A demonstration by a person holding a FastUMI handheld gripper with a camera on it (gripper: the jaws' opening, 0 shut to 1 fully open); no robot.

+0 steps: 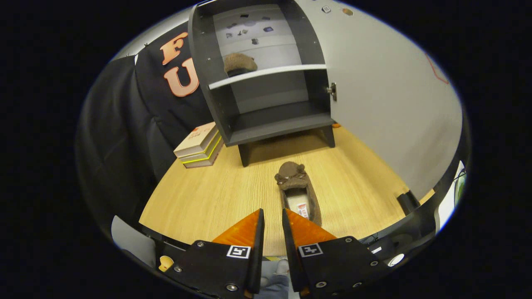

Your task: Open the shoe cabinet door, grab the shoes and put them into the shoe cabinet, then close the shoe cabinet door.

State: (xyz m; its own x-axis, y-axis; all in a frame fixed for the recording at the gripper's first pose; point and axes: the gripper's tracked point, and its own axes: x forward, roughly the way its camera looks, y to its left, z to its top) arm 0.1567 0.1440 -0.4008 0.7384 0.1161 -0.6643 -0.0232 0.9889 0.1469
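Note:
A brown slipper [296, 189] lies on the wooden table [208, 195], toe toward the shoe cabinet [266, 120]. Its heel sits just ahead of my right fingertip, which overlaps its rear edge. My gripper [273, 211] is open by a narrow gap, and only bare table shows between the fingers. The dark grey cabinet stands beyond the slipper with its door [386, 108] swung open to the right. A second brown slipper [240, 63] rests on the cabinet's upper shelf. The lower shelf holds nothing.
A stack of books [200, 145] lies on the table left of the cabinet, against the black cloth wall. A small dark block [408, 202] sits at the table's right edge, below the open door.

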